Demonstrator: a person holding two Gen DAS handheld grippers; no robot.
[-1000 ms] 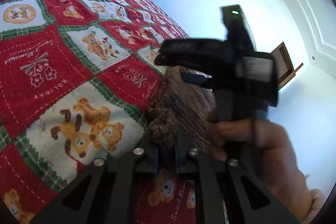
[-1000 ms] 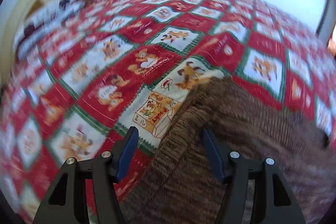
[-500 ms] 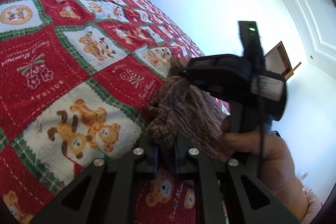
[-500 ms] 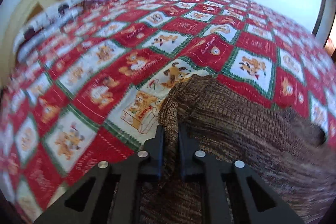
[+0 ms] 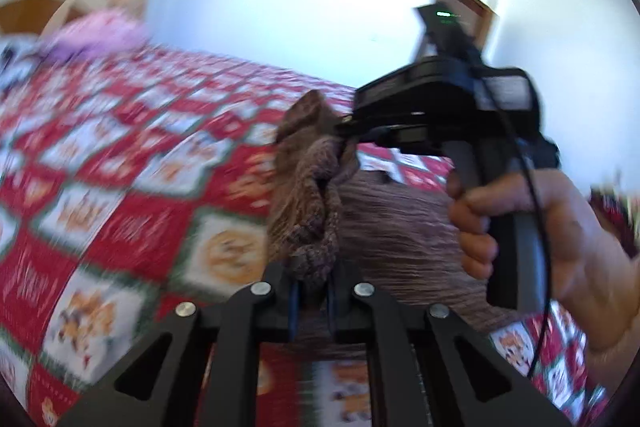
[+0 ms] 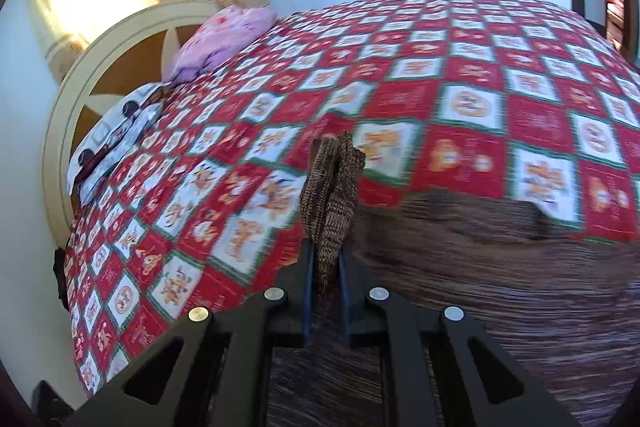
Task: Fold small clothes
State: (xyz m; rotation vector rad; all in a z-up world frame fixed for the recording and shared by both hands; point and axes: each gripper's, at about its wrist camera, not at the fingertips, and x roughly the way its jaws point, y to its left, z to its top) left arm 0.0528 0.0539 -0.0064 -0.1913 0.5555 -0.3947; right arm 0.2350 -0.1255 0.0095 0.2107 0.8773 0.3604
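The brown knit garment (image 6: 332,195) looks soft, light and floppy; left claw (image 5: 310,301) and right claw (image 6: 325,301) each grasp a bunched edge, the best hold.

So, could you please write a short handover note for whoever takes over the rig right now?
Left gripper: shut on a bunched edge of the brown knit.
Right gripper: shut on another edge of it.
Both edges are raised off the quilt; the rest of the knit trails below.
Done: both edges gripped.
Left: carry the edges over, lay the fold flat, release, finish folding.
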